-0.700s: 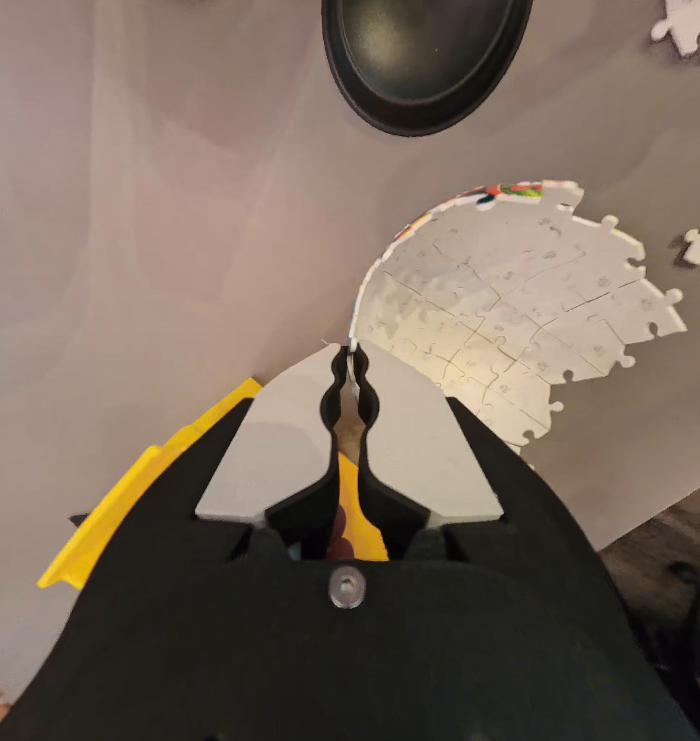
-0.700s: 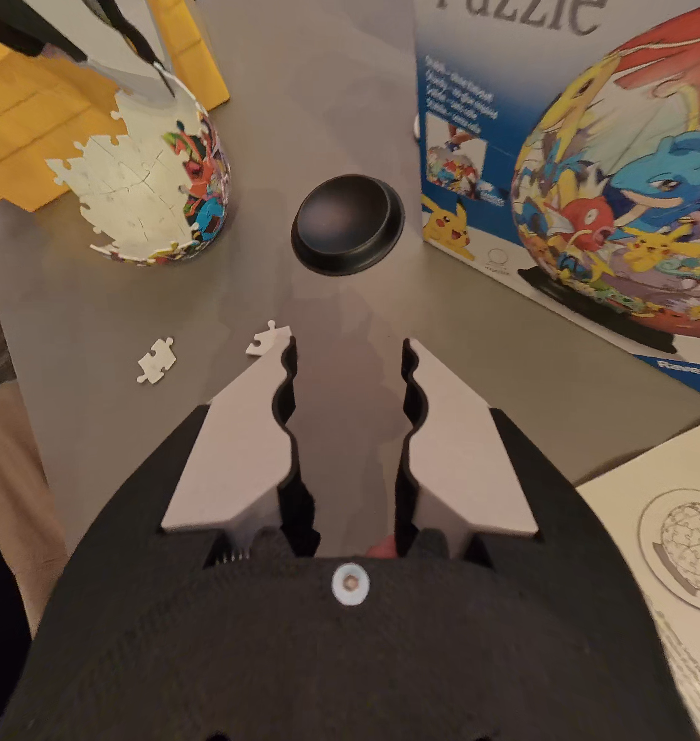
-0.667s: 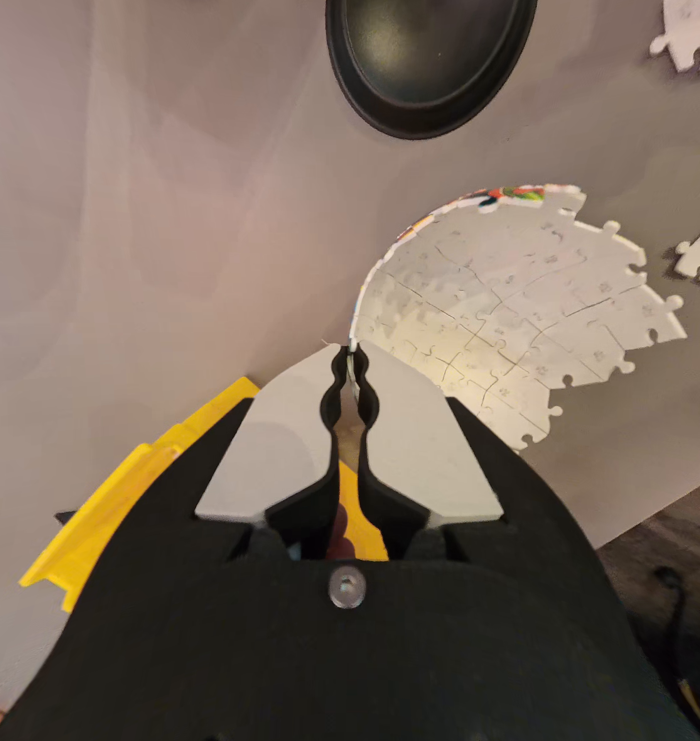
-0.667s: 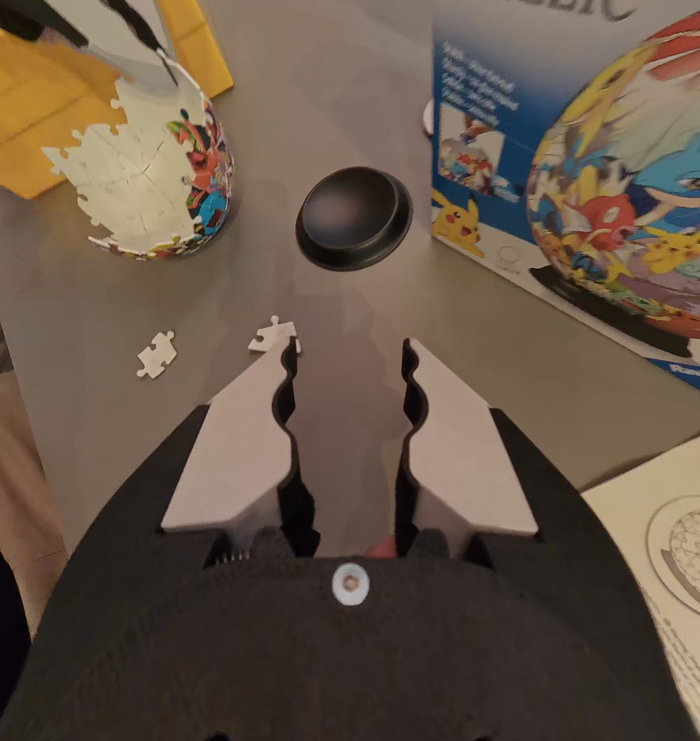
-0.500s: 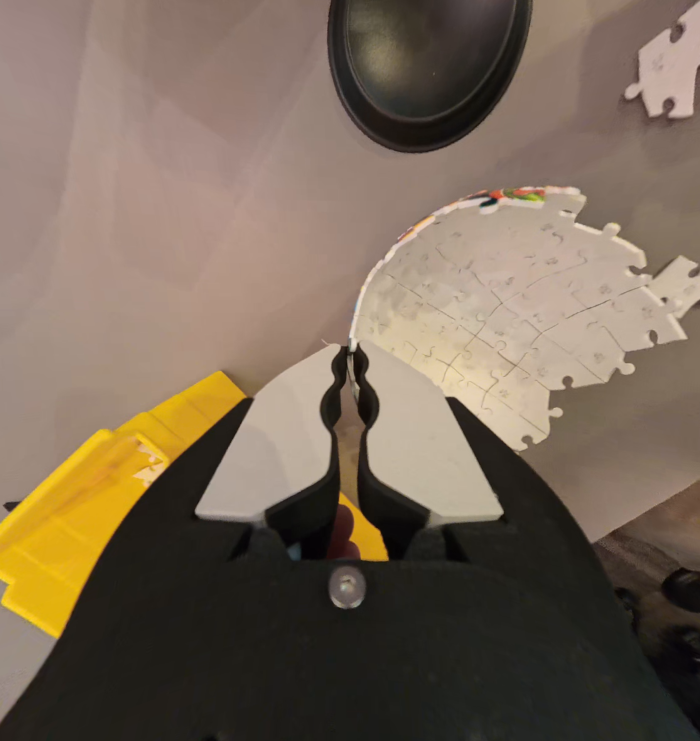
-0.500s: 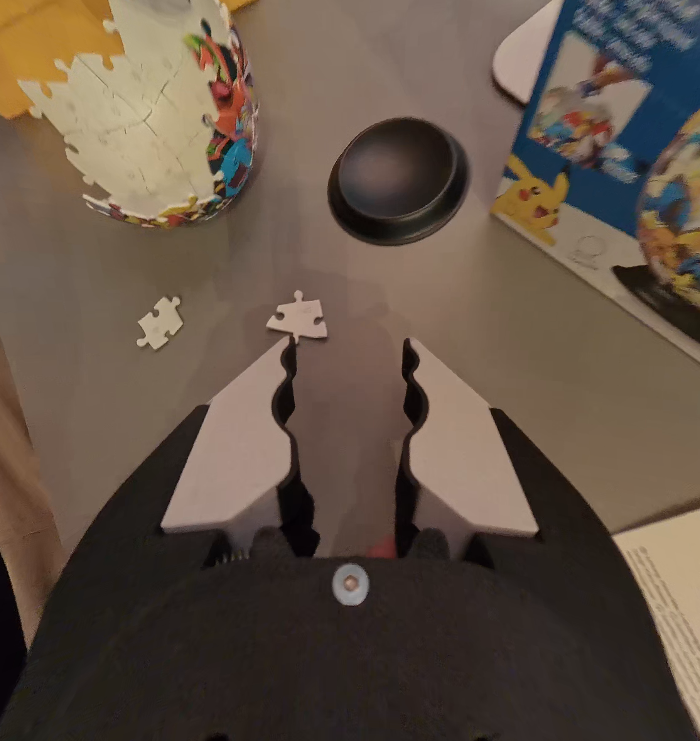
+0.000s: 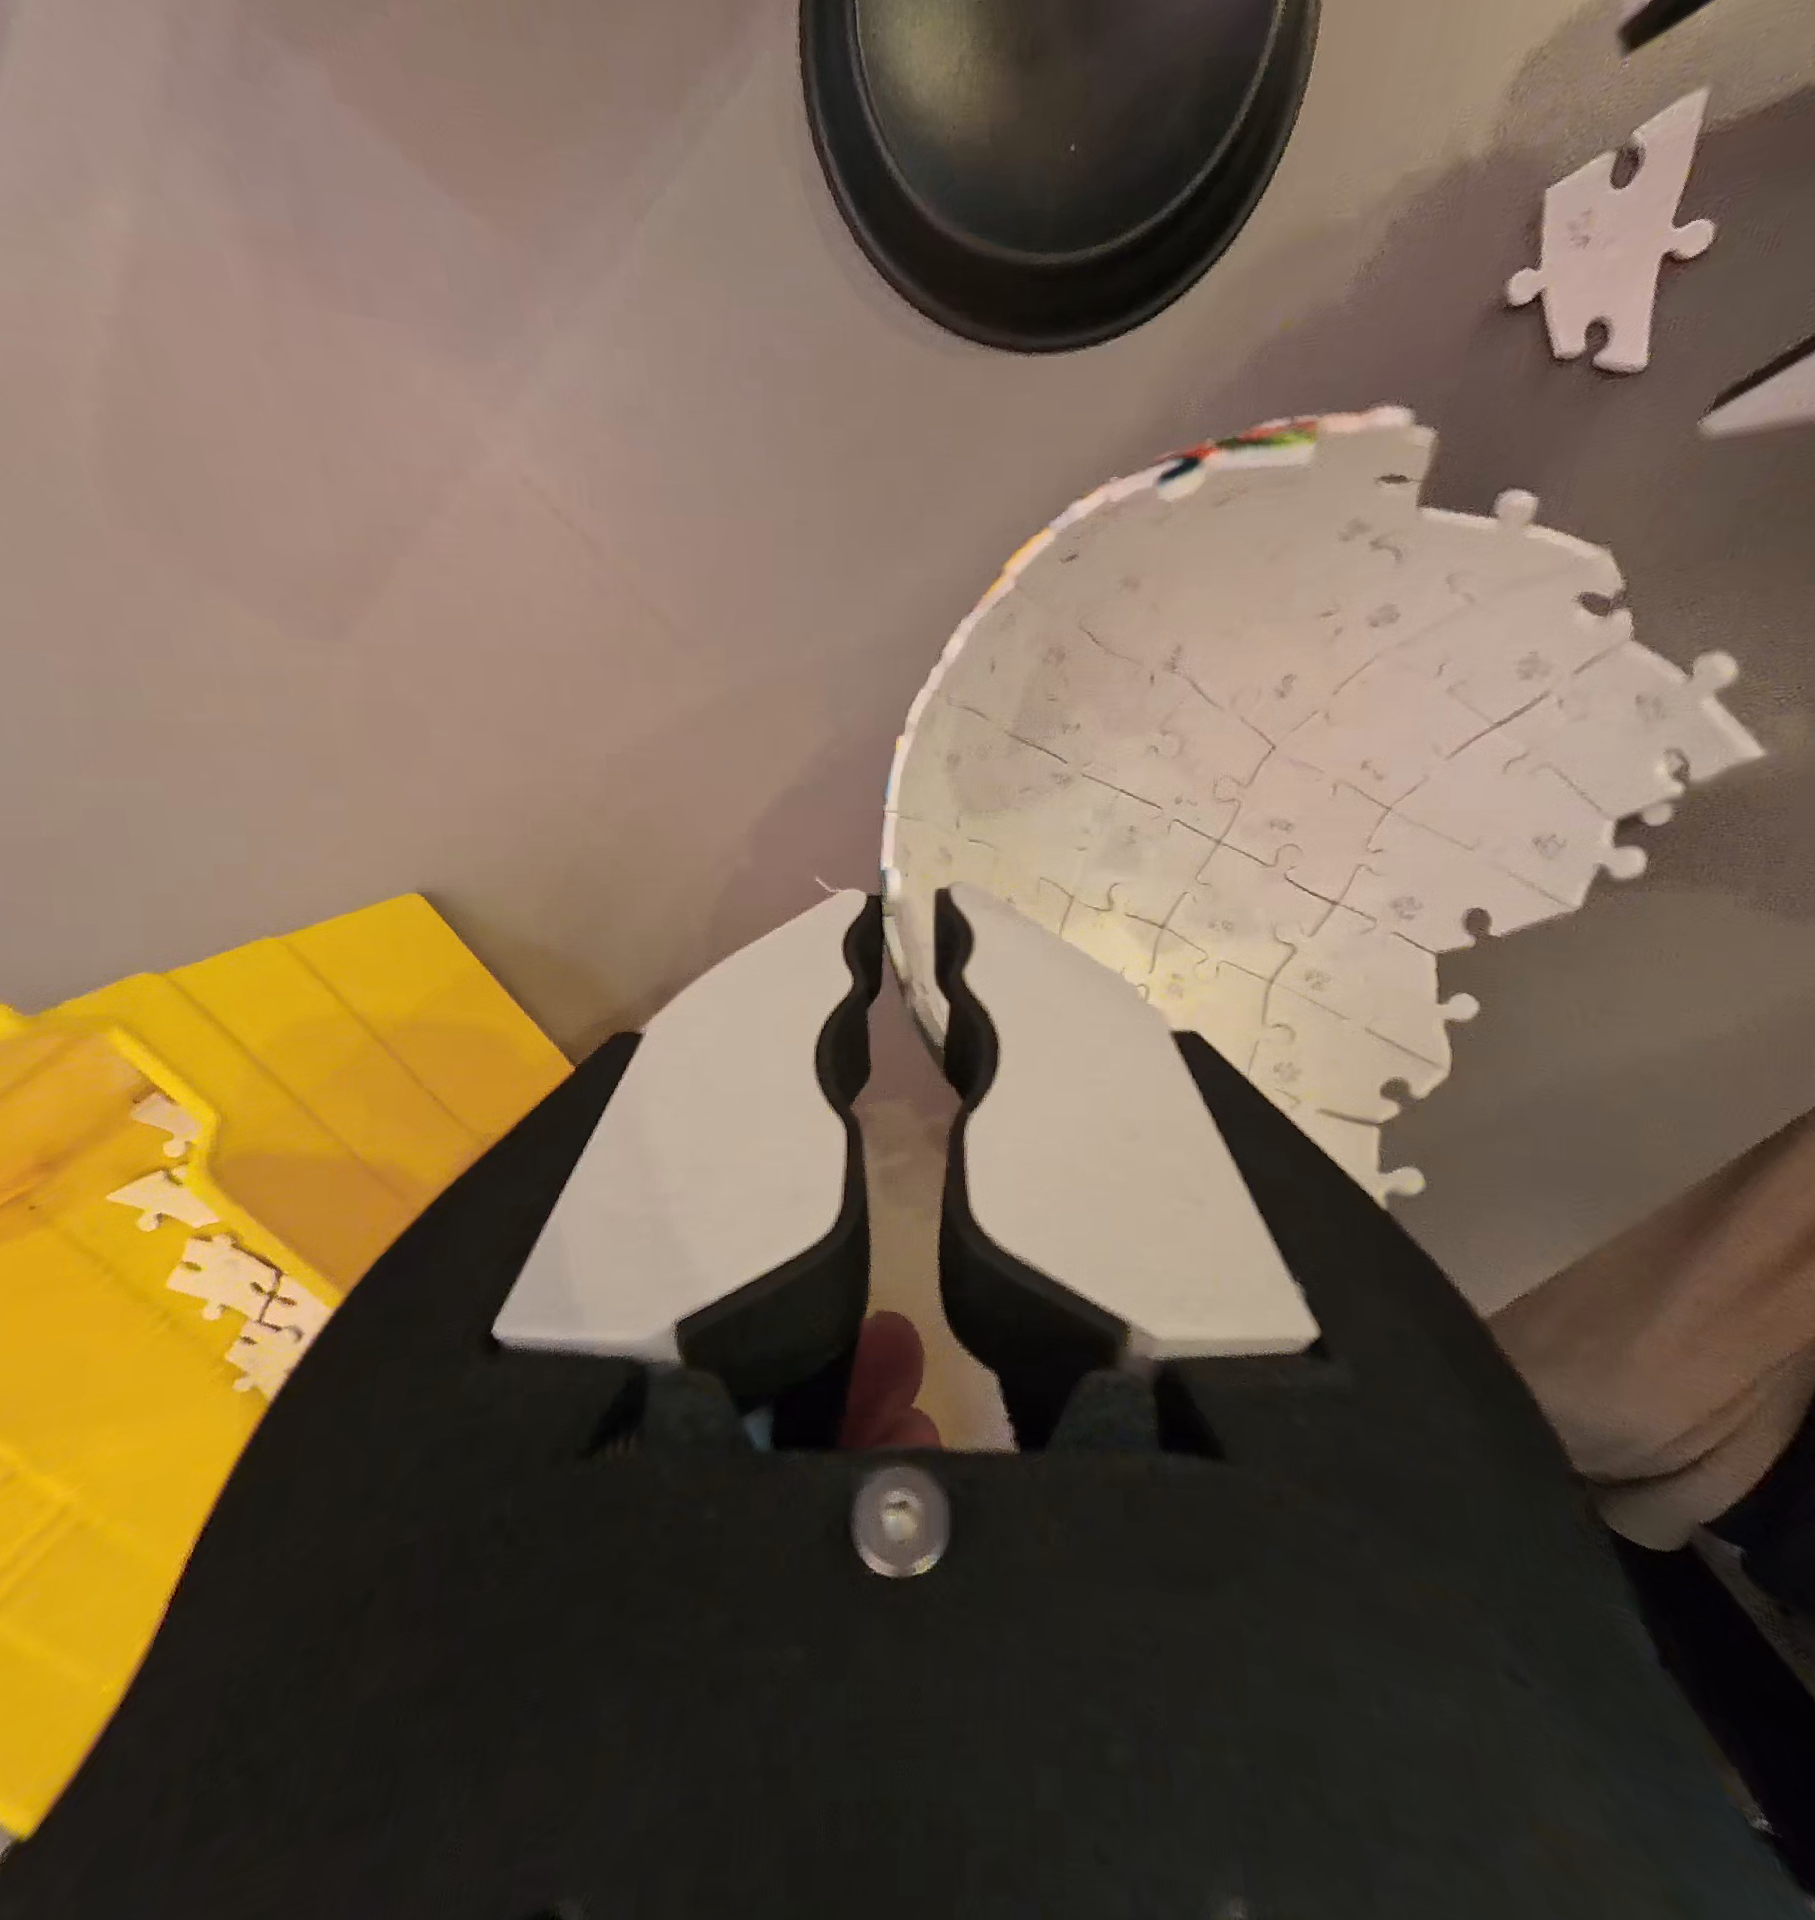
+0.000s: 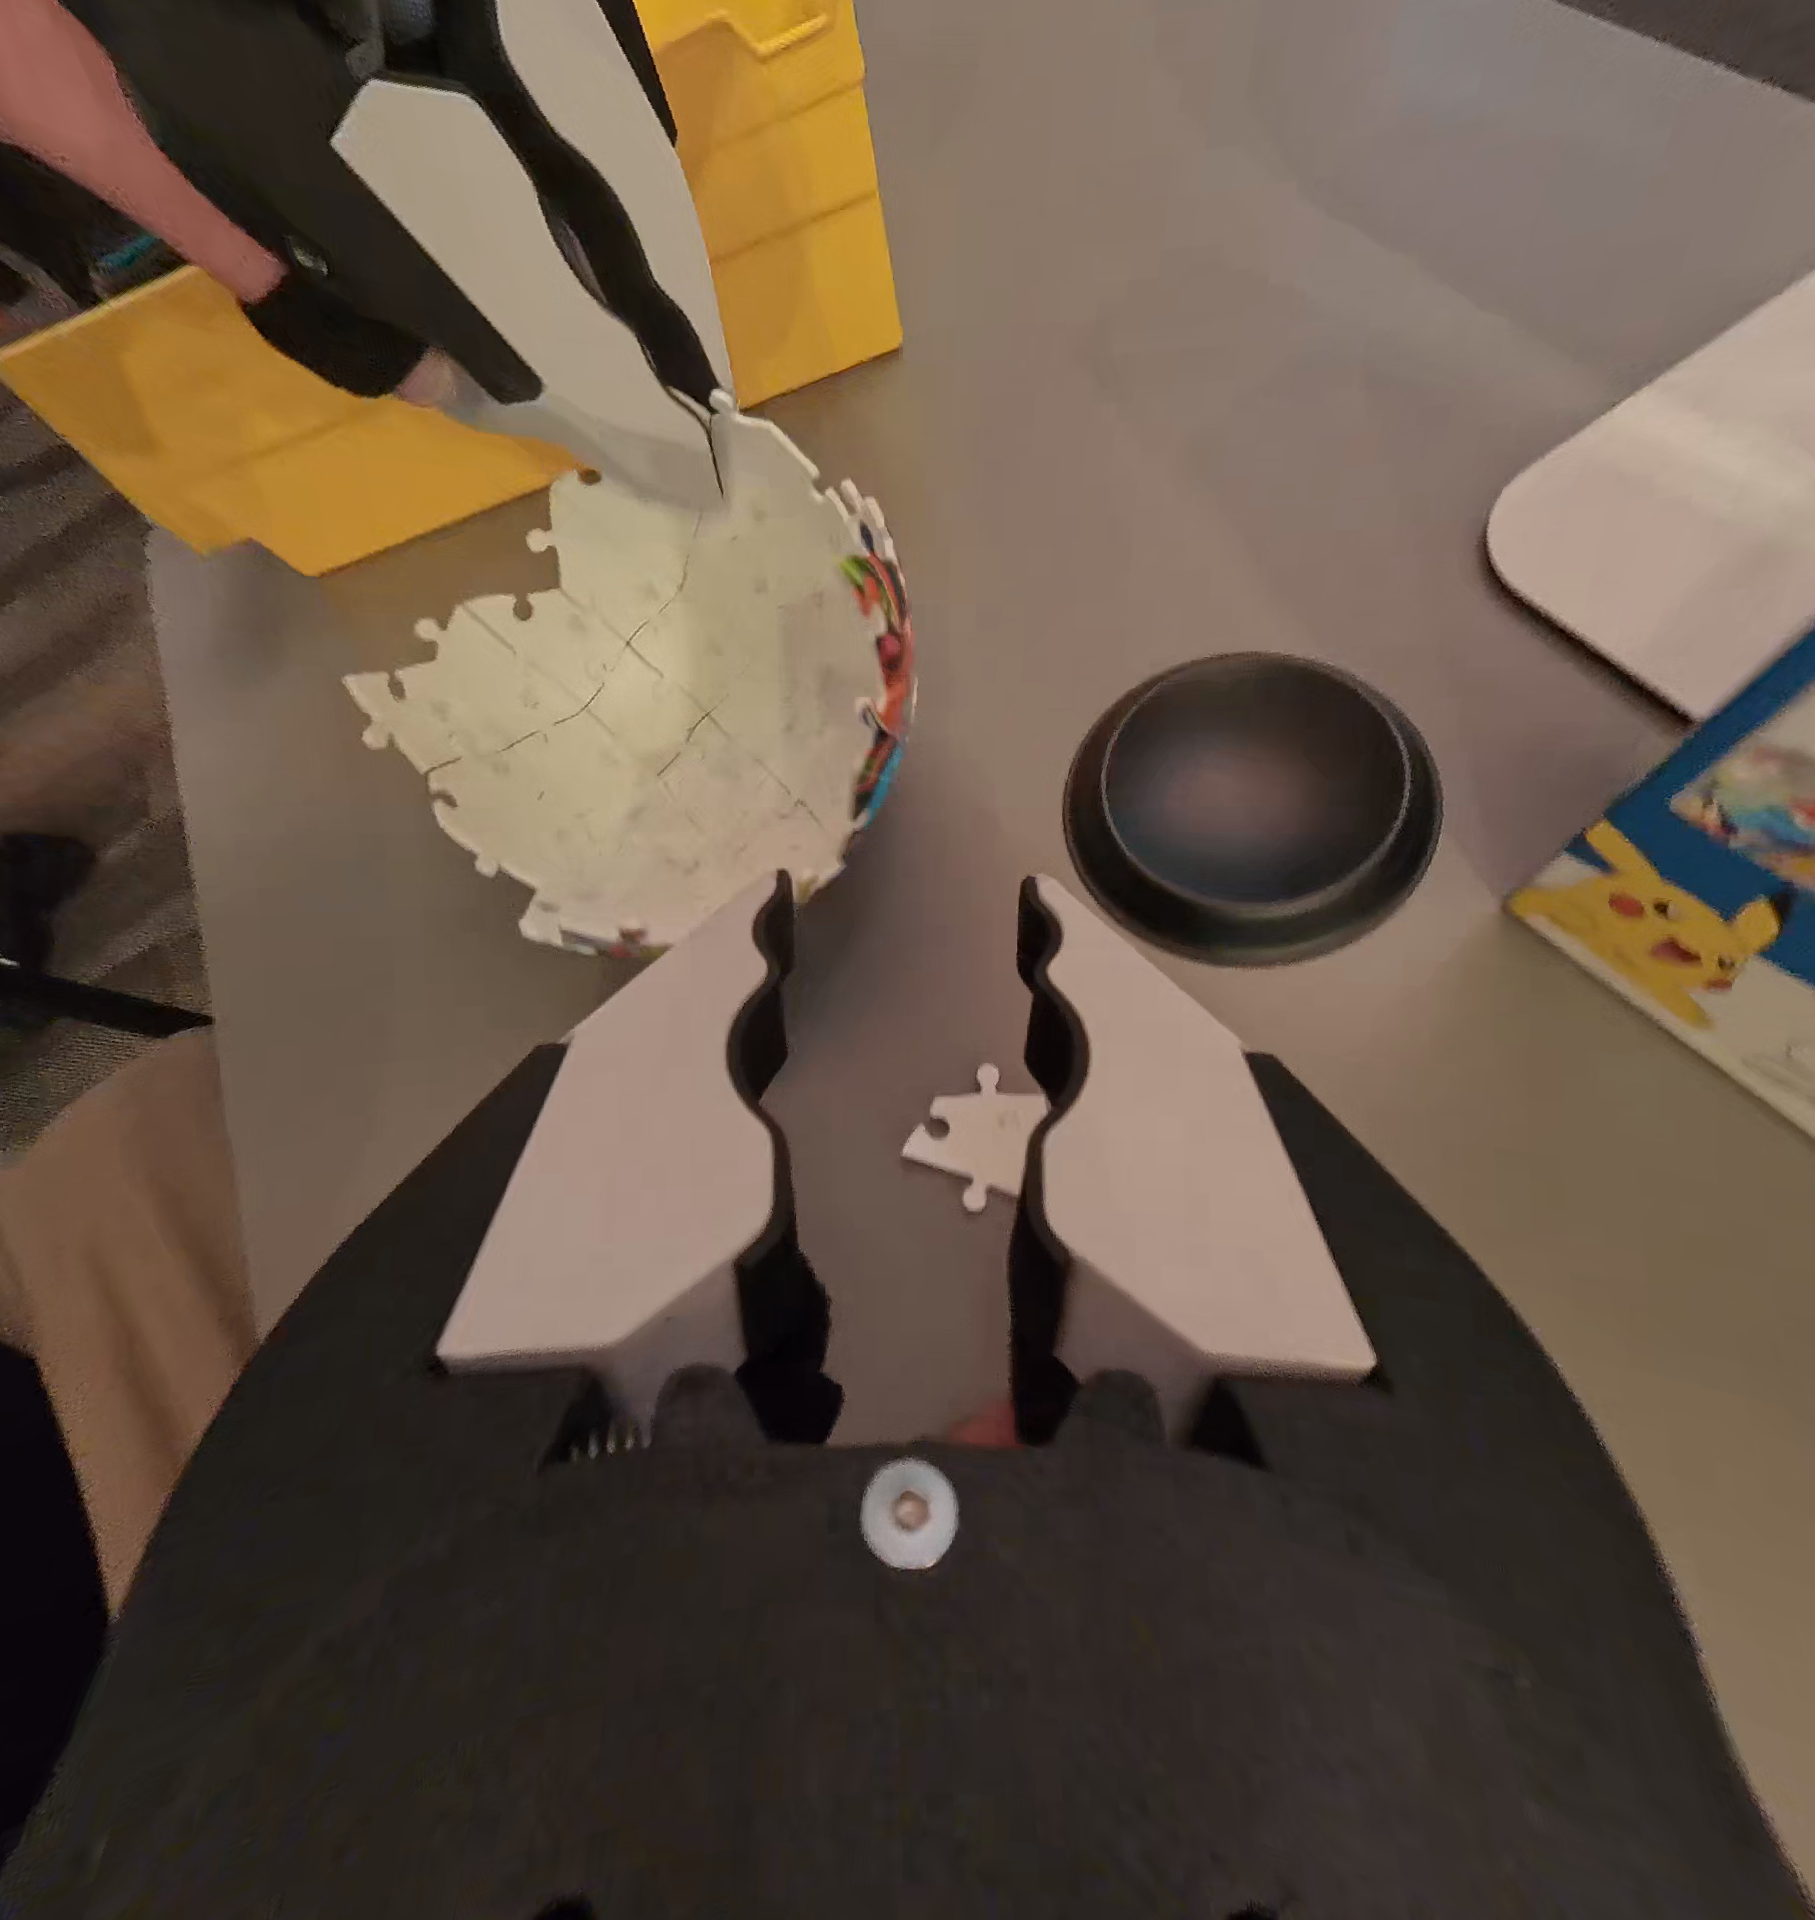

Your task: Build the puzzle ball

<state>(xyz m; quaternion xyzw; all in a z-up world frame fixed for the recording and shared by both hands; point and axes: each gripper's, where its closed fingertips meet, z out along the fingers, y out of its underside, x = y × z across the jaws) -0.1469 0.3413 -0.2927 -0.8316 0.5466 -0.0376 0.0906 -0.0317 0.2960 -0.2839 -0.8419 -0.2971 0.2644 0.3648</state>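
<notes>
The partial puzzle ball (image 7: 1298, 790) is a curved shell, white inside and with a colourful print outside, resting tilted on the grey table (image 7: 363, 520). It also shows in the right wrist view (image 8: 654, 727). My left gripper (image 7: 908, 914) is shut on the shell's rim; from the right wrist view it (image 8: 716, 436) pinches the shell's far edge. My right gripper (image 8: 903, 914) is open and empty, low over the table just in front of the shell. A loose white puzzle piece (image 8: 970, 1138) lies between its fingers, against the right one. It also shows in the left wrist view (image 7: 1599, 249).
A black round stand (image 8: 1251, 805) sits right of the shell and shows in the left wrist view (image 7: 1059, 156). A yellow bin (image 7: 155, 1143) holding loose pieces stands behind the shell (image 8: 778, 208). The puzzle box (image 8: 1713, 883) and a white board (image 8: 1692, 520) lie at right.
My right gripper has moved forward and left toward the shell, so the loose piece now lies between its fingers. My left gripper keeps the shell's rim, its jaws a touch wider.
</notes>
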